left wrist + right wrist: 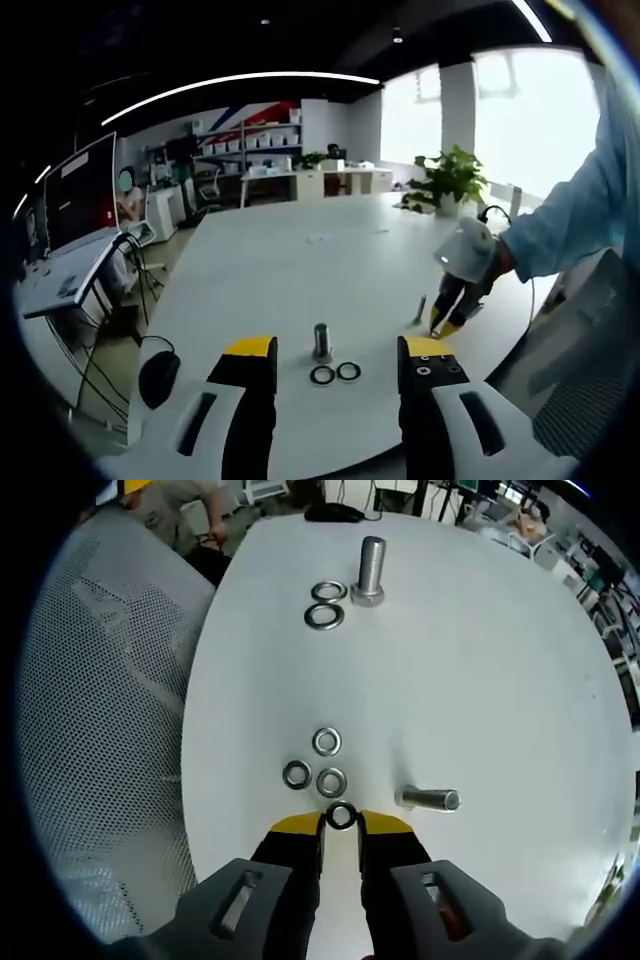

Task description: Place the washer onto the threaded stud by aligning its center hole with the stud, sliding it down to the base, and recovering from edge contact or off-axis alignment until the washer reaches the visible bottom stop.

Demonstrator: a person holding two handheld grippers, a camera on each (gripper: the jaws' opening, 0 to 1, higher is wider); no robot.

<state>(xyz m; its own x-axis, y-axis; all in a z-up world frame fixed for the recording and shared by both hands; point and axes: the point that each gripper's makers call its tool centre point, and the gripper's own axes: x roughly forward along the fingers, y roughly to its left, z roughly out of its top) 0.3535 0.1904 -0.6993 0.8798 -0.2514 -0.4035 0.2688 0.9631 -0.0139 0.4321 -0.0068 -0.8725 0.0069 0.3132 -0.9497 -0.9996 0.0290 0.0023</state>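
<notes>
White table (480, 680) with the upright threaded stud (370, 570) at the far end, two washers beside it. Right claw (340, 820) is pinched narrow on a washer (341, 816), well short of the stud. Left claw (335, 360) hangs wide, holding nothing.

Ahead of my right gripper (340, 825) three washers (326, 742) lie clustered on the worktop (480, 660), a bolt (428, 799) lying on its side to their right. Farther off the stud (370, 570) stands upright, two touching washers (326, 604) just left of it.
</notes>
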